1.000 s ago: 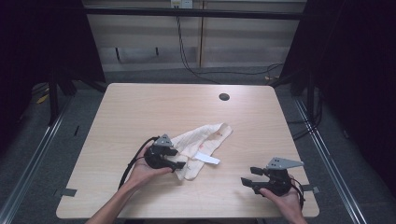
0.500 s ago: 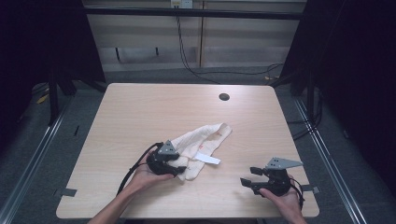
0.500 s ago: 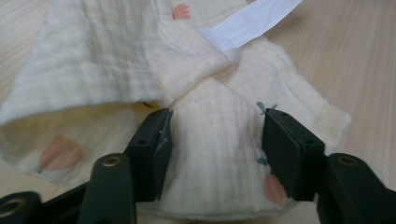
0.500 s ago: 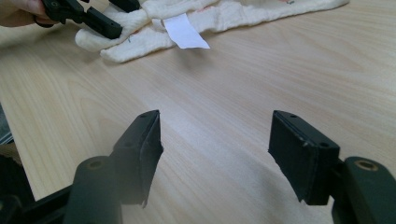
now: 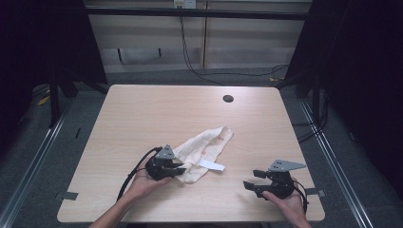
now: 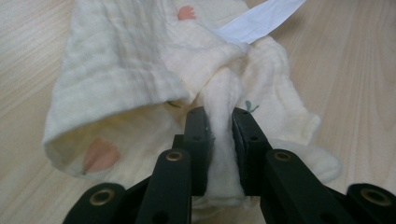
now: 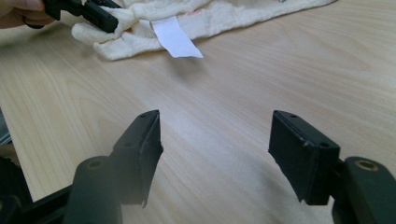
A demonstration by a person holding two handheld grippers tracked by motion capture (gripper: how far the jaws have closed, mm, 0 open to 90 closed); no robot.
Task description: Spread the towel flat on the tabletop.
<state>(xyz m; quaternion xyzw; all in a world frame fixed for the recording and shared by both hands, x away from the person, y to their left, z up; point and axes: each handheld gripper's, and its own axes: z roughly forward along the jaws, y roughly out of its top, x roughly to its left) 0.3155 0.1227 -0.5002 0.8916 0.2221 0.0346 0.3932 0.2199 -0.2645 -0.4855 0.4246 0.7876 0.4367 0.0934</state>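
A bunched fold of the soft, crinkled cream cloth (image 6: 140, 70) is pinched by the just-closing left gripper (image 6: 219, 126) at lower centre; the right gripper (image 7: 215, 140) is held spread, empty, over woodgrain table (image 7: 243, 79).

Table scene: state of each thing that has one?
Cloth: crumpled, lying on the table, one fold pinched.
Label: sticks out from the cloth, flat on the table.
Left gripper: jaws just closed on a cloth fold.
Right gripper: open, nothing between its jaws, apart from the cloth.
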